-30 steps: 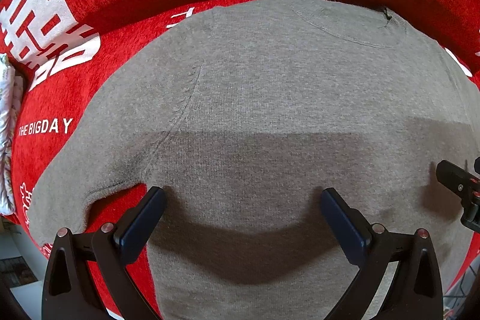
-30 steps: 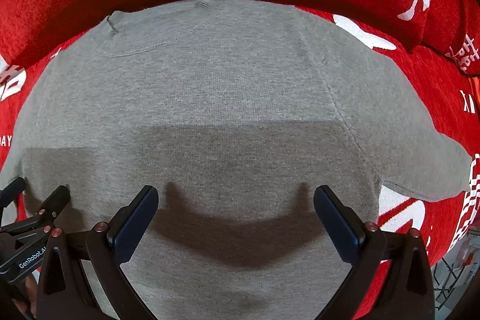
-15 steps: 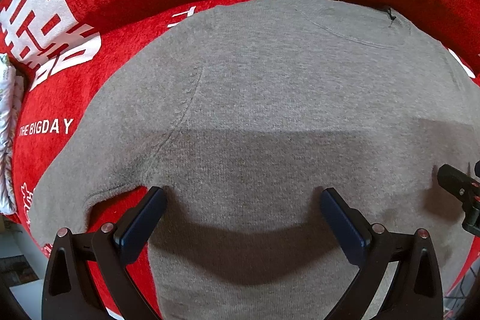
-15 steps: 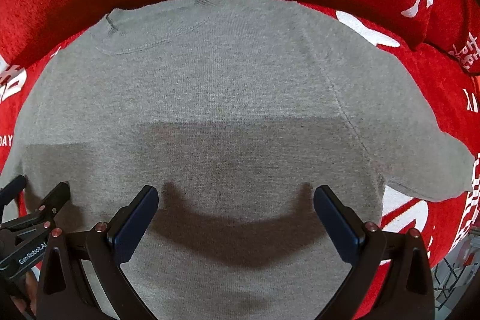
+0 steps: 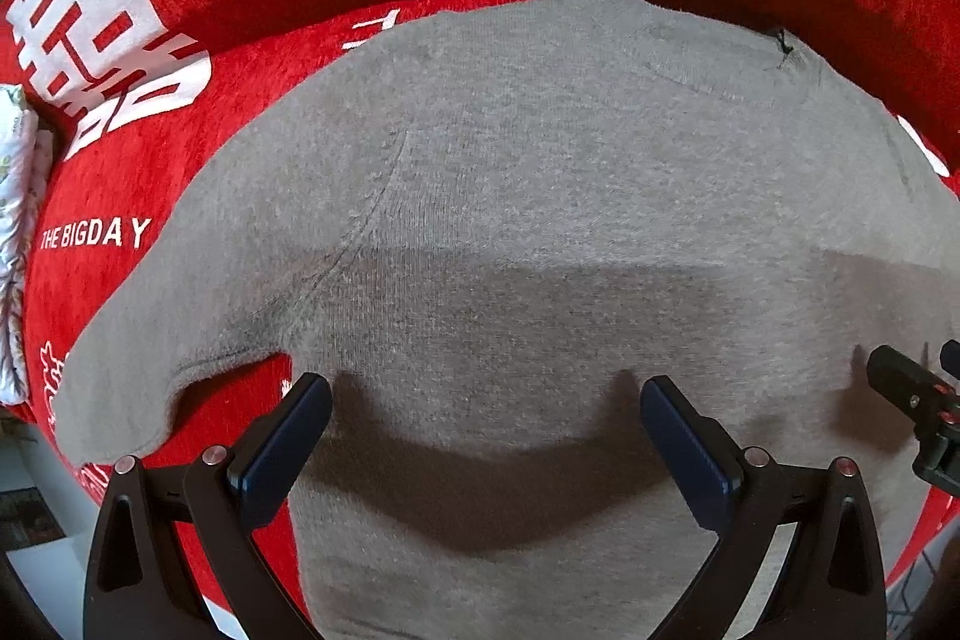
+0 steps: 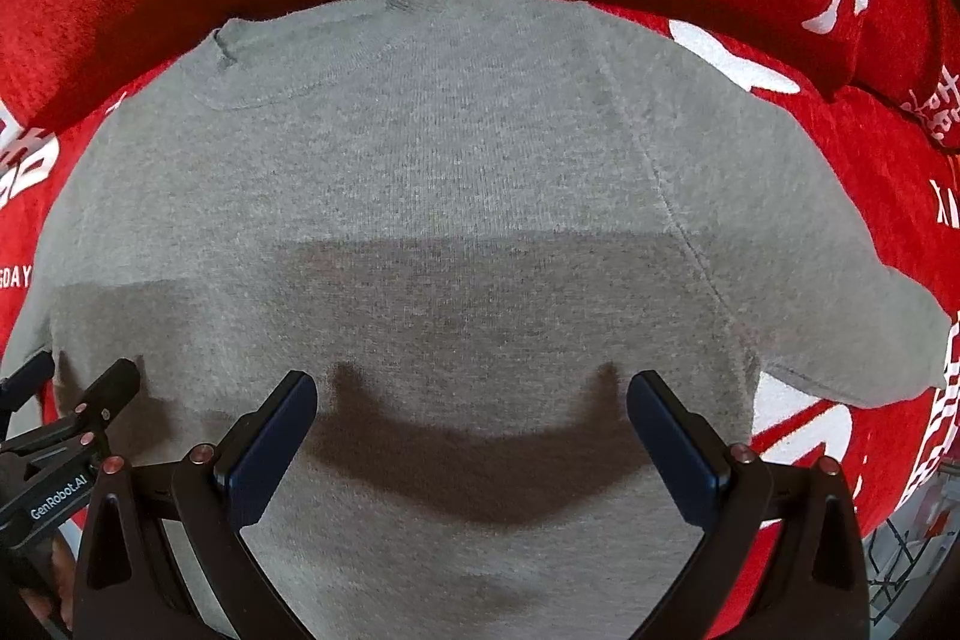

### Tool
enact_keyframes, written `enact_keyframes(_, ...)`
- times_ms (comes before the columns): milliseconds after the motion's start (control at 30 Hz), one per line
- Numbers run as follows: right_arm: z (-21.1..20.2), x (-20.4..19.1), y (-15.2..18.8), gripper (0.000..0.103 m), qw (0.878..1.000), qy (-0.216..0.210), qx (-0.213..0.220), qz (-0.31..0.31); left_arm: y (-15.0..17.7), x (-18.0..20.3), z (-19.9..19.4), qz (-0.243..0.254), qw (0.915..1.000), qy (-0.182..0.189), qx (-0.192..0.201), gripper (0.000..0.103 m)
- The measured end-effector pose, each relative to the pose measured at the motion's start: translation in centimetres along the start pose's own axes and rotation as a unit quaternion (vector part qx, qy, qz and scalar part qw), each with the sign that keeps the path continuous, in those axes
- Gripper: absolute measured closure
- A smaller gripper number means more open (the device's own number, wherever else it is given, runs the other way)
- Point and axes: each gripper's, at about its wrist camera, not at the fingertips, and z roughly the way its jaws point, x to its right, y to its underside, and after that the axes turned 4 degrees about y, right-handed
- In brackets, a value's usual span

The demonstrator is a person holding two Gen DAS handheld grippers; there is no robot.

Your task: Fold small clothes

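Grippers hover over a grey shirt (image 5: 540, 232) spread flat on a red cover (image 5: 120, 196): left gripper (image 5: 486, 430) and right gripper (image 6: 471, 430) both gape wide, holding nothing.

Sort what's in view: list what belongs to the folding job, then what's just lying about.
For the job:
- grey T-shirt, spread flat, unfolded
- left gripper, open above the shirt
- right gripper, open above the shirt

Just there:
- red sofa cover with white lettering, under the shirt
- patterned cloth at the far left edge
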Motion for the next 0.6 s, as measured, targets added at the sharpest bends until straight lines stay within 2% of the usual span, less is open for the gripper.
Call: enact_keyframes(600, -0.6, 1.8, -0.5, 0.0, 1.0, -0.024, 0.006, -0.017, 1.8, 1.5, -1.8, -0.04, 0.9992, 0.006, 0.005, 0.0)
